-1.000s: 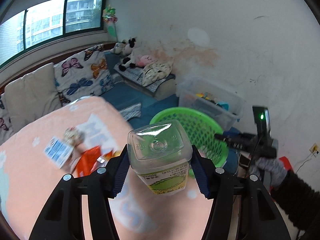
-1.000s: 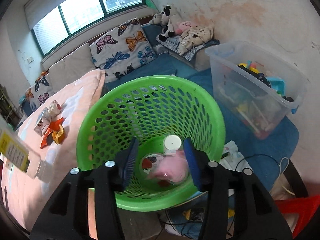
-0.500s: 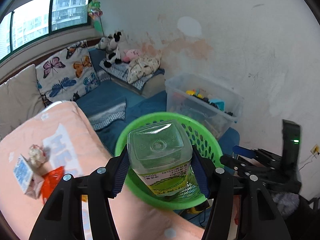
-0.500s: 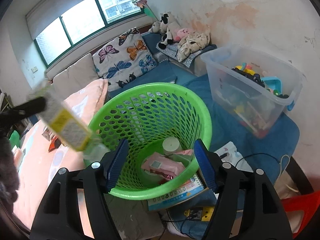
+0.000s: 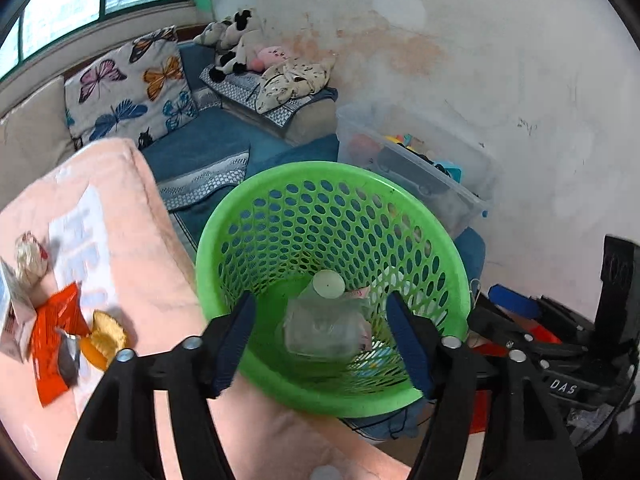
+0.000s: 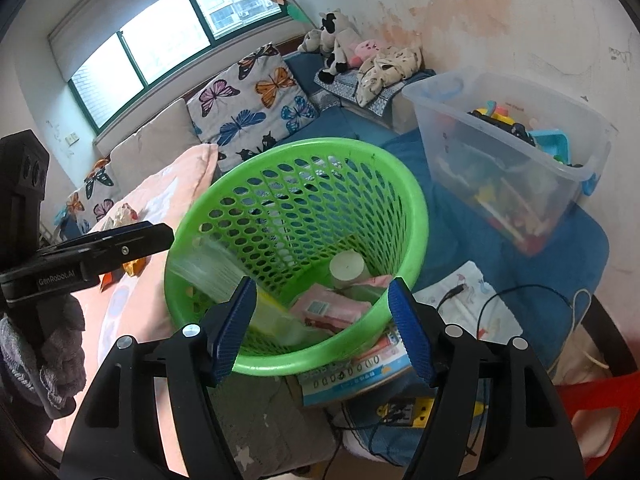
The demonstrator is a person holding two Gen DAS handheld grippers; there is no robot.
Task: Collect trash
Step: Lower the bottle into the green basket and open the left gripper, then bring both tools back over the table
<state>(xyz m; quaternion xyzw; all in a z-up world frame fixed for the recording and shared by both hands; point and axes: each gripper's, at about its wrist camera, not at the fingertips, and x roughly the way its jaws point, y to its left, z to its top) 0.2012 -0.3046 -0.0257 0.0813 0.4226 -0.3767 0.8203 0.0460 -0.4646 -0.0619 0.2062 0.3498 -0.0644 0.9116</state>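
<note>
Crowding the green basket (image 6: 404,184): toy bin (image 6: 520,152), peach blanket (image 5: 132,240), wrappers (image 5: 56,324).

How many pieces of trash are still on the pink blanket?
4 that I can make out, all at the left edge of the left wrist view: a crumpled wrapper ball, a white carton, an orange wrapper and a yellow foil cup. More may lie out of frame.

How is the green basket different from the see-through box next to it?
The green basket is round, and the see-through box has straight sides and corners. The green basket's wall is full of little holes, while the see-through box's walls are solid and clear. The green basket holds trash, like a pink packet; the see-through box holds colourful toys. Both are plastic, open on top, and sit low beside the blue mat.
</note>
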